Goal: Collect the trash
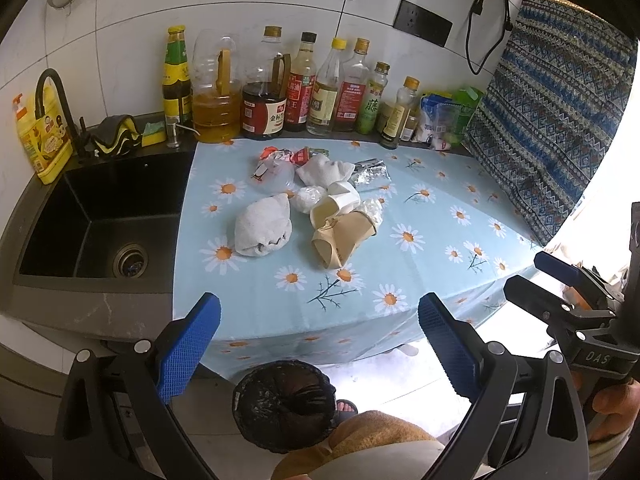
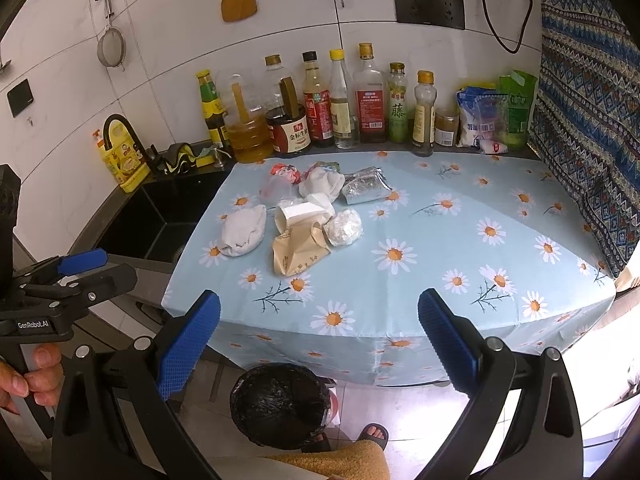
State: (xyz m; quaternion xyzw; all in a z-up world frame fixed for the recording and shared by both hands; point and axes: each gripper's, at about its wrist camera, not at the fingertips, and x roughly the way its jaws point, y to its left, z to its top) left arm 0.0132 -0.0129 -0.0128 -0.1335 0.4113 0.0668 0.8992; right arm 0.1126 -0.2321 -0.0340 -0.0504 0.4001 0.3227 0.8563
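Right wrist view: left tool [image 2: 100,268] reads "GenRobot.AI"; both tools gape wide, empty, right tool [image 2: 320,340]

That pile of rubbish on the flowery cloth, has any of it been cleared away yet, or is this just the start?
It looks like the start. The crumpled white tissue, brown paper bag, paper cup and foil wrapper all lie on the tablecloth. The left gripper and right gripper are both open and empty, short of the pile. The black-lined bin waits on the floor below; what it holds cannot be made out.
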